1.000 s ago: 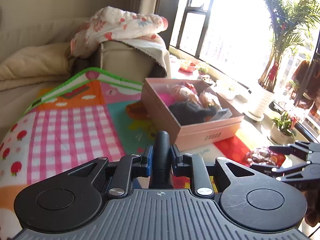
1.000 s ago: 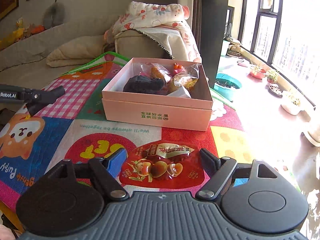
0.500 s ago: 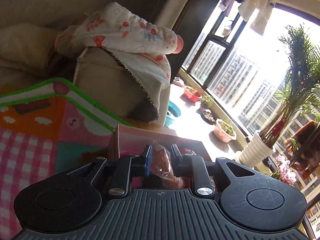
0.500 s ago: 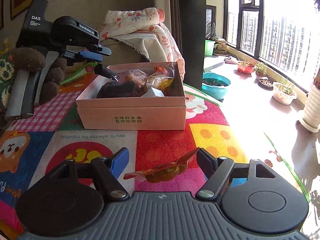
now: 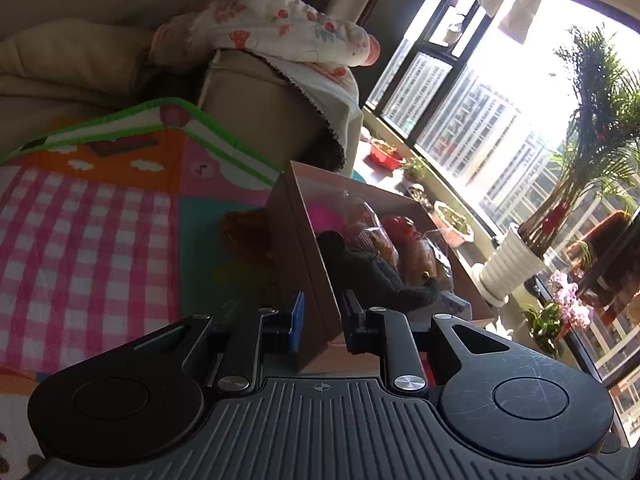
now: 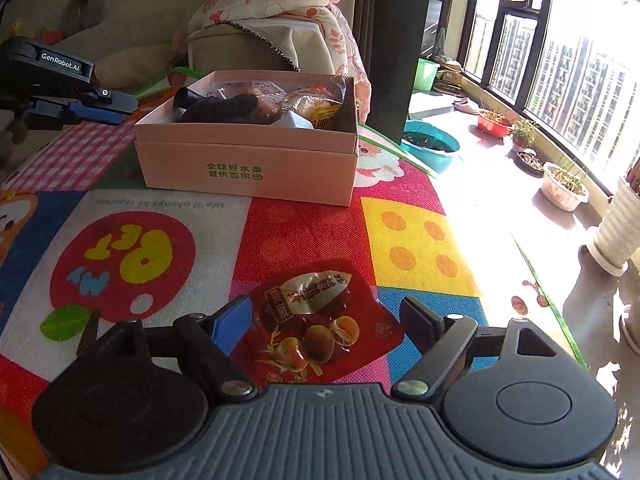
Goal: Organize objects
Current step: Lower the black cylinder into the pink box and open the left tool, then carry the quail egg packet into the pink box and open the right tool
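Note:
A pink cardboard box (image 6: 248,168) stands on the colourful play mat (image 6: 304,224), filled with snack packets and a dark cylinder (image 6: 188,98) resting on a dark bundle. In the left wrist view the box (image 5: 304,264) is close, and the dark cylinder (image 5: 332,242) lies inside it. My left gripper (image 5: 320,318) is empty, and its jaws straddle the box's near wall; it also shows in the right wrist view (image 6: 92,106), left of the box. My right gripper (image 6: 328,324) is open, its jaws on either side of a red snack packet (image 6: 316,328) lying on the mat.
A beige sofa arm draped with a floral blanket (image 6: 276,4) stands behind the box. A teal basin (image 6: 432,144), small planters (image 6: 564,184) and a white plant pot (image 5: 508,264) line the sunny window floor to the right. The mat's green edge (image 5: 224,148) runs behind the box.
My left gripper carried the dark cylinder to the box, let it go inside, and now sits lower at the box wall. The red packet, tilted up half a second ago, lies flat again.

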